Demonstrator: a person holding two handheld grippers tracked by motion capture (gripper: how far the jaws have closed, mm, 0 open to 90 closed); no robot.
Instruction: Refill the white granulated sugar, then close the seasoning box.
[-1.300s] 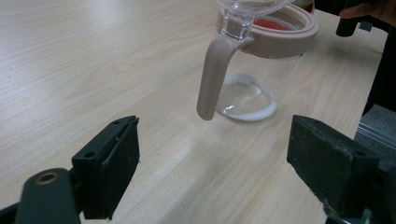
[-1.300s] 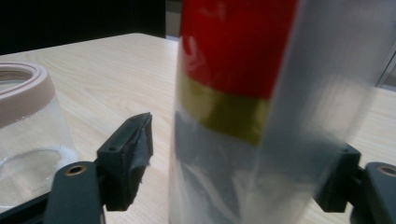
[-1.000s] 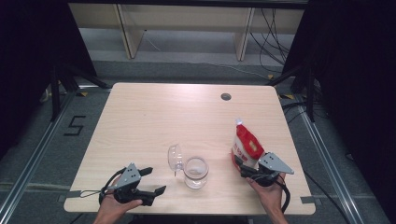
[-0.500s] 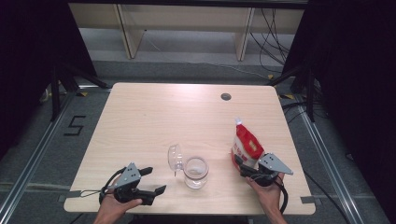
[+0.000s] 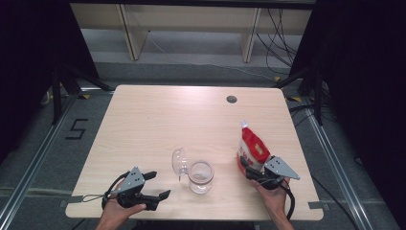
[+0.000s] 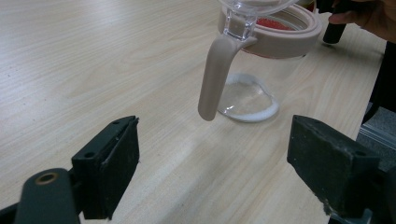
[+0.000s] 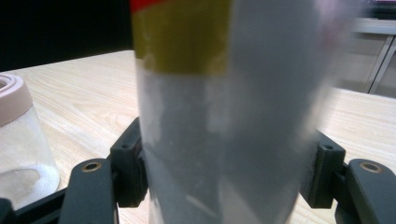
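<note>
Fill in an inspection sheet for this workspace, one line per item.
Surface: wooden table, bare apart from a small round hole.
Job's things: red and white bag upright; clear jar, lid hinged open.
Clutter: nothing seen.
Grippers: left gripper open, resting near the jar; right gripper jaws have just been closing, pads against the bag.
Cables: one trails from each gripper.
Surroundings: shelving, loose wires behind, dark curtains.

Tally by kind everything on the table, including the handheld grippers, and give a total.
Clear jar with flip lid: 1
Red and white bag: 1
Handheld grippers, left gripper and right gripper: 2
Total: 4
</note>
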